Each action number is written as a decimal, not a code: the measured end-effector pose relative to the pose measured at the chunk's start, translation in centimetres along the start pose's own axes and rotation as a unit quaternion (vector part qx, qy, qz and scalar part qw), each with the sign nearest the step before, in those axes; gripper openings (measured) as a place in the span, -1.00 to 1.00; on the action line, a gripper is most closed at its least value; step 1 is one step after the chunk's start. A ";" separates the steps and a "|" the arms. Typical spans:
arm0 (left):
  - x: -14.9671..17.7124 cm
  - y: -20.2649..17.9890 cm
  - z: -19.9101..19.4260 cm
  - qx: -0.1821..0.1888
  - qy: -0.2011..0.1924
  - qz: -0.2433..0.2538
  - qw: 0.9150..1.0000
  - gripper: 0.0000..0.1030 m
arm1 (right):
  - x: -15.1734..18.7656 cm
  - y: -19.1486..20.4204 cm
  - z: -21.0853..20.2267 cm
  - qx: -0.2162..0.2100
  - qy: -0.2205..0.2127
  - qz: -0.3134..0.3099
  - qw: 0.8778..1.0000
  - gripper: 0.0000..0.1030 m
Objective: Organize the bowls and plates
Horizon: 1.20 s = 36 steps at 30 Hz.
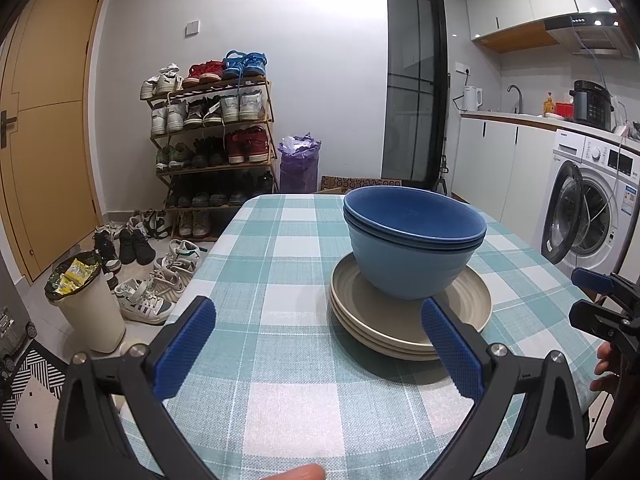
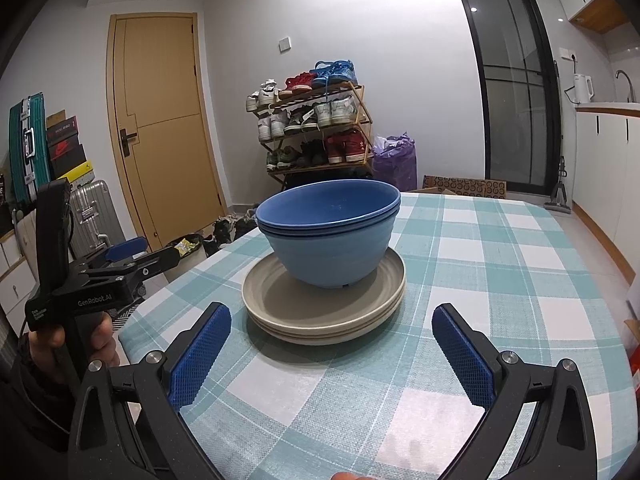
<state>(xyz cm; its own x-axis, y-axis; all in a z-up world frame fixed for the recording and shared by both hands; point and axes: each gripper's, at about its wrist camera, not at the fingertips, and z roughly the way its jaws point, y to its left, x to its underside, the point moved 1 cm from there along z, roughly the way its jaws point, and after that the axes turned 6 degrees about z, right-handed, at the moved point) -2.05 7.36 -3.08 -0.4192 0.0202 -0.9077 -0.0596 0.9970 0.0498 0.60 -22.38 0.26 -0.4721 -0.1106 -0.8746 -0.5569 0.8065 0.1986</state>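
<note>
Nested blue bowls [image 1: 412, 240] [image 2: 330, 236] stand on a stack of beige plates [image 1: 404, 320] [image 2: 320, 312] on the checked tablecloth [image 1: 288, 340] [image 2: 460, 280]. My left gripper [image 1: 316, 316] is open just short of the stack, its right pad by the plates' near rim, nothing between its fingers. My right gripper [image 2: 332, 320] is open in front of the stack, empty too. The right gripper [image 1: 592, 300] shows at the right edge of the left wrist view. The left gripper [image 2: 132, 252] shows at the left of the right wrist view, held by a hand.
A shoe rack [image 1: 212, 140] [image 2: 316, 120] stands against the far wall, with loose shoes and a bin [image 1: 86, 304] on the floor left of the table. A washing machine [image 1: 588, 208] and counter are to the right. A wooden door [image 2: 160, 120] and suitcases [image 2: 28, 148] are at left.
</note>
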 end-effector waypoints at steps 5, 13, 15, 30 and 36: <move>0.0 0.0 0.1 0.001 0.003 0.001 1.000 1.00 | 0.2 0.1 -0.1 -0.003 -0.007 -0.002 1.000 0.99; 0.1 -0.1 0.1 0.003 0.002 0.001 1.000 1.00 | 0.1 0.2 -0.1 -0.005 -0.010 -0.001 1.000 0.99; 0.1 -0.1 0.1 0.002 0.001 0.001 1.000 1.00 | 0.1 0.2 -0.1 -0.005 -0.010 -0.002 1.000 0.99; 0.2 -0.1 0.2 0.002 0.003 0.000 1.000 1.00 | 0.2 0.2 0.0 -0.006 -0.010 -0.002 1.000 0.99; 0.2 -0.1 0.2 0.003 0.003 0.002 1.000 1.00 | 0.2 0.2 0.0 -0.006 -0.010 -0.002 1.000 0.99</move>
<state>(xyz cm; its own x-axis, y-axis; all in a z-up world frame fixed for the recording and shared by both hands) -1.95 7.24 -3.33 -0.4253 0.0241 -0.9047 -0.0516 0.9974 0.0509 0.39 -22.25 0.11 -0.4553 -0.1022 -0.8844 -0.5667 0.7994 0.1994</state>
